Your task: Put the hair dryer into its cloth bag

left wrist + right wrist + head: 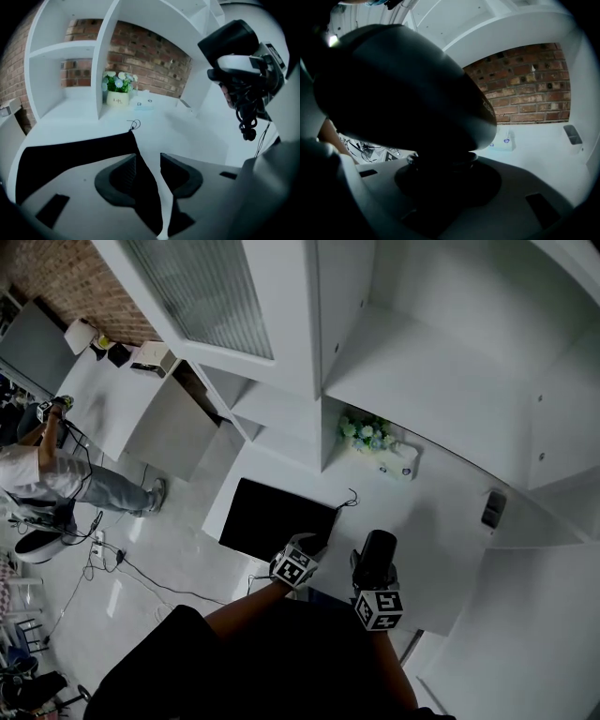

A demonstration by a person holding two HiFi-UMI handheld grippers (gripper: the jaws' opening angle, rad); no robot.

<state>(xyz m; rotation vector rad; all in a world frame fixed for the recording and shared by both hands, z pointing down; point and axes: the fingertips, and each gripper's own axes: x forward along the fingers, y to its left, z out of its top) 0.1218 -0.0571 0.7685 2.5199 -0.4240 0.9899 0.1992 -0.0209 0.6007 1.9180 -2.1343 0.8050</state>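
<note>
The black cloth bag (277, 518) lies flat on the white table (441, 521), its drawstring (352, 498) at the far right corner. My left gripper (314, 546) is at the bag's near right edge. In the left gripper view its jaws stand apart (147, 166), with a fold of the bag (145, 197) running between them; the right pad is clear of the cloth. My right gripper (373, 570) is shut on the black hair dryer (378, 549), held just right of the bag. The dryer's body (403, 84) fills the right gripper view. Its bundled cord (247, 123) hangs below it.
A pot of flowers (364, 432) and a small white box (401, 463) stand at the back of the table, under white shelf dividers (319, 352). A dark device (493, 507) sits at the right. A person (47, 474) stands on the floor at far left, near cables.
</note>
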